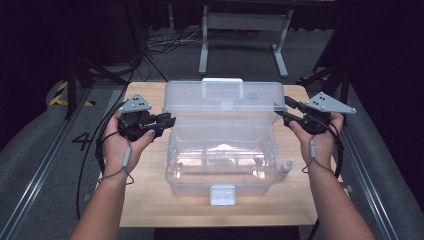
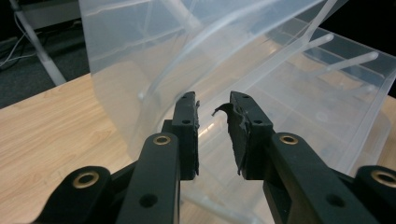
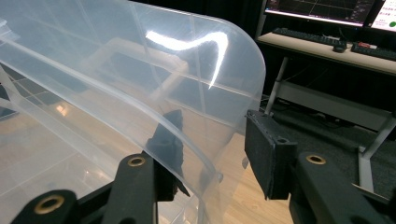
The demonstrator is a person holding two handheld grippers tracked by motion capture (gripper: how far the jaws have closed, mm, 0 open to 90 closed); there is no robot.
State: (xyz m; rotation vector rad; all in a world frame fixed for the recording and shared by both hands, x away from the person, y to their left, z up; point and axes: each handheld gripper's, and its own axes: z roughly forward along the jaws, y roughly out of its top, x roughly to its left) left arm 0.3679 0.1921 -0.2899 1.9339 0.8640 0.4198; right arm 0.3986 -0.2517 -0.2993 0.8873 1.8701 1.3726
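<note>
Two grippers flank a clear ribbed plastic box (image 1: 220, 165); left gripper (image 1: 167, 120) narrowly parted, empty; right gripper (image 1: 280, 111) straddling its lid (image 1: 225, 95).

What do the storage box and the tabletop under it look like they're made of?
Storage box: probably thin translucent plastic with a glossy finish; the table grain shows through it and its raised lid carries bright glare streaks. Tabletop: light wood or wood-look laminate, matte, with visible grain lines.

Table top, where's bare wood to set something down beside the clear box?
The widest bare wood on the table is the front left corner, between the clear box and the left edge. A narrower strip runs along the front edge, either side of the latch. The right side is tighter: a small bottle stands there, close to the box.
</note>
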